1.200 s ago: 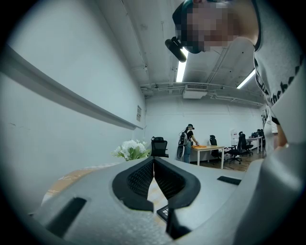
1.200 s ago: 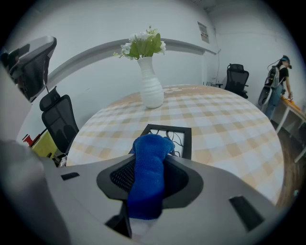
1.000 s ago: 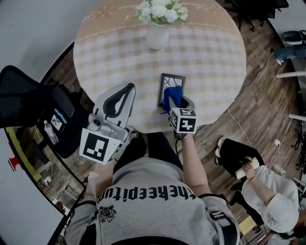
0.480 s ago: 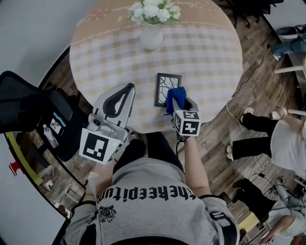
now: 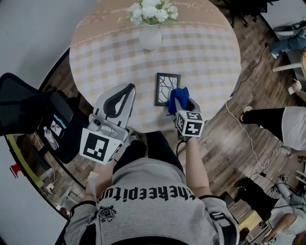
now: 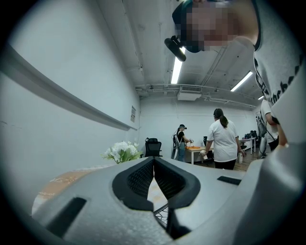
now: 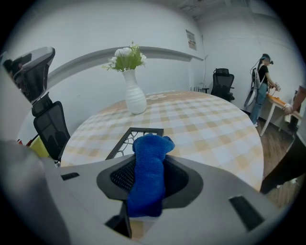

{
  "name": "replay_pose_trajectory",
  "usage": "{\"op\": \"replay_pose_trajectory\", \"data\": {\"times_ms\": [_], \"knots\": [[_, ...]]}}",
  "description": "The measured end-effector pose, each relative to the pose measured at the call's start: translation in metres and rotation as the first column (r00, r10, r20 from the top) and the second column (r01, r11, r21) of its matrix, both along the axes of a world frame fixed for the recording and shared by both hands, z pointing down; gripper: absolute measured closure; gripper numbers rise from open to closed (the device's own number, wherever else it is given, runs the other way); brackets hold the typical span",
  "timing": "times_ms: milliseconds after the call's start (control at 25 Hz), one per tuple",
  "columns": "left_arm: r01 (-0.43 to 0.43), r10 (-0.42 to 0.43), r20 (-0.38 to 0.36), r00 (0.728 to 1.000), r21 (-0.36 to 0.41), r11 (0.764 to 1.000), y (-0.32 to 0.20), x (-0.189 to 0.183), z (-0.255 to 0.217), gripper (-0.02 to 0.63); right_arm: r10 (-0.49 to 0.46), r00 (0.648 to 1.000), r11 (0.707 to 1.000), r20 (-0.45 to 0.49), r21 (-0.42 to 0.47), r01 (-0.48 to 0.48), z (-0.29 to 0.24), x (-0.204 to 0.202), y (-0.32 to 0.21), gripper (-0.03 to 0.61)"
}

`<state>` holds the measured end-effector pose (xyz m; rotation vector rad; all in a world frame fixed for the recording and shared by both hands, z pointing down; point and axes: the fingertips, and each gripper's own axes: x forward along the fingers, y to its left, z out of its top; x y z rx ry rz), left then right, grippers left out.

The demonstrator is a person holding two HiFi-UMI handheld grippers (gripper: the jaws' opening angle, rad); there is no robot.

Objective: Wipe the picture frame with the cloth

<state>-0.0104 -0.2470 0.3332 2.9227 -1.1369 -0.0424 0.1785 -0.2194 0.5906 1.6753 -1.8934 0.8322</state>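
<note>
Head view is showing the right gripper (image 5: 183,101) squeezing a blue cloth (image 5: 175,94) tight between its jaws. The cloth is sticking out over the near right corner of the picture frame (image 5: 166,86), but it is hard to tell if they are touching. The picture frame is lying flat on the checked desk (image 5: 205,52), close to the person's edge. The left gripper (image 5: 128,90) is hovering to the left of the frame, its jaws pressed together and holding nothing. A white vase (image 5: 150,38) of flowers (image 5: 150,10) is standing on the far side
</note>
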Motion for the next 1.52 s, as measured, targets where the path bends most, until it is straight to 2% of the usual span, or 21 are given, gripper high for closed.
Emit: {"op": "replay_pose_trajectory", "data": {"times_ms": [600, 1000, 1520], "knots": [[-0.077, 0.077, -0.003, 0.997, 0.039, 0.996, 0.029, 0.003, -0.014, 0.598, 0.039, 0.999, 0.976, 0.035, 0.214, -0.046, -0.068, -0.009, 0.013, 0.437], [-0.131, 0.132, -0.009, 0.991, 0.078, 0.988, 0.056, 0.004, -0.026, 0.598, 0.064, 0.997, 0.936, 0.050, 0.344, -0.077, -0.120, -0.017, 0.030, 0.436], [-0.177, 0.180, -0.016, 0.984, 0.109, 0.978, 0.091, -0.001, -0.038, 0.598, 0.072, 0.996, 0.879, 0.056, 0.469, -0.090, -0.176, -0.035, 0.067, 0.436]]}}
